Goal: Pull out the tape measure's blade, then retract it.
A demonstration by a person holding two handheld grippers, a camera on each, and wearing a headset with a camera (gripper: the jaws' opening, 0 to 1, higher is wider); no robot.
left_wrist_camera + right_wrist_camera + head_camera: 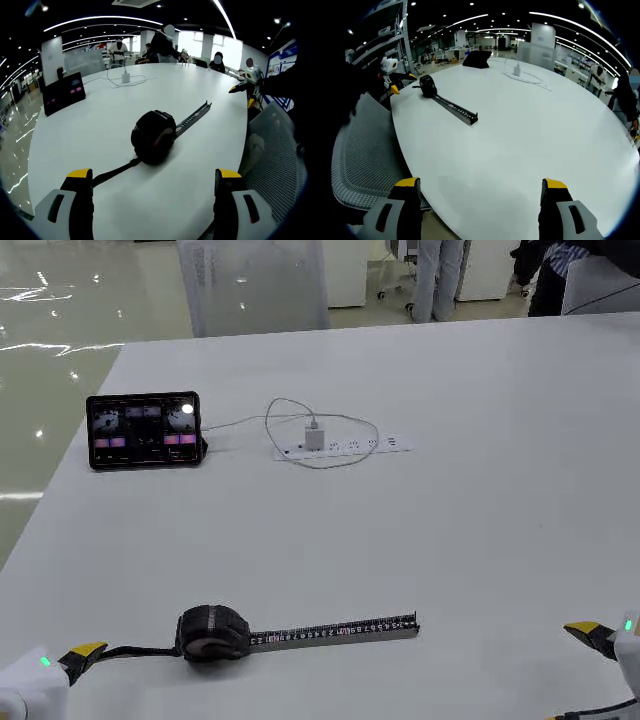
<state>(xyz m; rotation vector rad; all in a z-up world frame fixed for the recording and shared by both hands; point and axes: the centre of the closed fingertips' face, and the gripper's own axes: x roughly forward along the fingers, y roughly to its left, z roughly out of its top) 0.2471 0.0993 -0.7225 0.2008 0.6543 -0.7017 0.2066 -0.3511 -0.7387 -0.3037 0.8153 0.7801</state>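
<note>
The tape measure (pixel 154 136) is round and black. It lies on the white bench (pixel 450 490), just in front of the left gripper (pixel 154 174), whose jaws stand wide apart and hold nothing. Its blade (pixel 192 117) sticks out flat, pointing toward the right gripper (pixel 480 183). That gripper is also spread wide and empty, well apart from the blade's tip. A black strap (pixel 112 172) runs from the tape measure toward the left gripper.

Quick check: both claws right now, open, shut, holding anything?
Left claw: open, empty; the tape measure lies ahead of it, untouched.
Right claw: open, empty.
</note>
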